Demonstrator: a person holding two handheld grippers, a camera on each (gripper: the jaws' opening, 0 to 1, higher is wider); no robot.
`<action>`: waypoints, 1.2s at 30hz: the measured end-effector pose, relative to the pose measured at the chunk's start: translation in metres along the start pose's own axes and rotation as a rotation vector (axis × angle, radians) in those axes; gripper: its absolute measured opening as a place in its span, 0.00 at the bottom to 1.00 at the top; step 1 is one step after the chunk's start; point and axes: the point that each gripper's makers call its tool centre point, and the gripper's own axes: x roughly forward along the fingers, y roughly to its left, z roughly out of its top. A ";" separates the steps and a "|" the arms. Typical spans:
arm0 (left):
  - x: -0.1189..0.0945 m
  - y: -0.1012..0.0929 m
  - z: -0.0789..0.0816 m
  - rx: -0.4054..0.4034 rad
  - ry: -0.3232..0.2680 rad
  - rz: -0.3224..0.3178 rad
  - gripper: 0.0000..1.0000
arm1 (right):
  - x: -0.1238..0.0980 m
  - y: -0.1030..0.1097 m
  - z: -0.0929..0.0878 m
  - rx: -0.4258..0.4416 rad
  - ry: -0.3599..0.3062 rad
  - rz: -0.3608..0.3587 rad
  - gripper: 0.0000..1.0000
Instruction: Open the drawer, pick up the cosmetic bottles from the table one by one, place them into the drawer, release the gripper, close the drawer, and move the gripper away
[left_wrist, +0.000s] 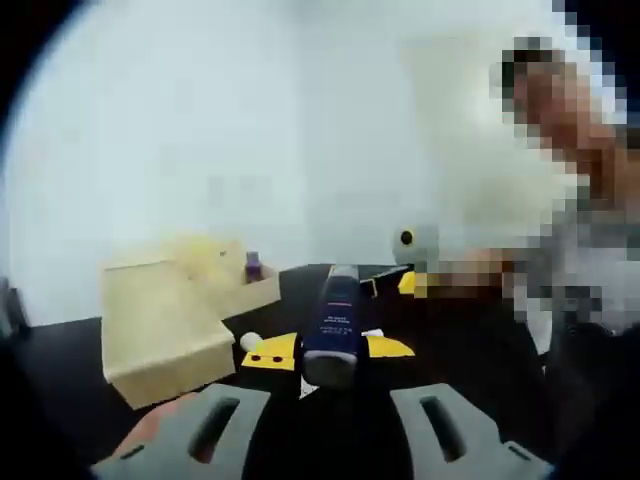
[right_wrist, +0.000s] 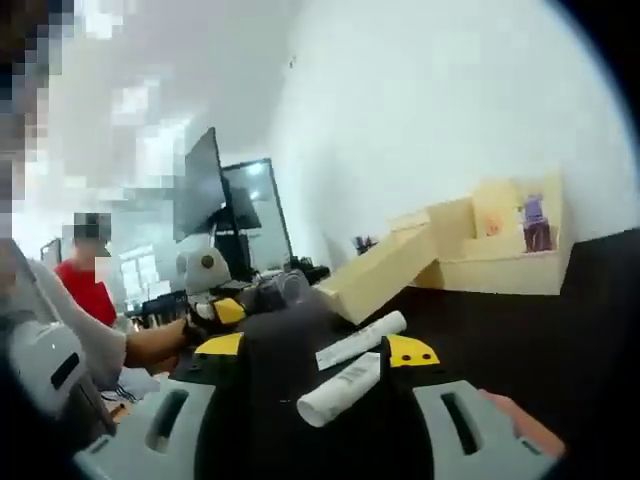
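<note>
— Jaws of the left gripper (left_wrist: 330, 352) sit nearest us, grey w/ yellow tips. The tips press both sides of the blue bottle (left_wrist: 335, 318), so we'd call that claw clenched on it.

— Agreed. The bottle's up off the black table (left_wrist: 60, 375), one end toward us, body pointing fwd. Why hold it like that?

— Prob. so it can go lengthwise into the drawer (left_wrist: 160, 335). We take that to be the pale tray drawn out of the box (left_wrist: 215, 262), just left of the bottle in the left gripper view. It's open, so we judge we're in the loading step.

— And the purple bottle (left_wrist: 253, 266)?

— Upright at the box, behind the drawer. On top or in a compartment, we can't tell; it's too small and blurred.

— What about the right gripper (right_wrist: 315, 352)?

— Its yellow tips stand apart, w/ a white tube (right_wrist: 345, 385) lying slantwise between them. A dark shape covers the left part of the gap, so we can't say if the tube's pinched or just lying there. A second white tube (right_wrist: 362, 340) lies just beyond it.

— So those two are prob. next in line, kept close to that claw.

— That's our guess. Other blind spots: the drawer's inside doesn't face us, so we can't tell what's in it. The blue bottle's label is unreadable. A bit of a hand (right_wrist: 515, 420) is cut off by the right jaw.
</note>
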 end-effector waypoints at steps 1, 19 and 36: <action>0.004 -0.004 0.002 0.013 -0.003 0.005 0.17 | 0.000 0.002 0.001 0.031 -0.009 0.011 0.48; 0.050 -0.044 0.005 0.232 0.030 0.018 0.17 | -0.004 0.028 0.008 0.463 -0.027 0.197 0.42; 0.058 -0.037 -0.014 0.376 0.121 0.152 0.18 | -0.005 0.005 0.008 0.619 -0.072 0.086 0.19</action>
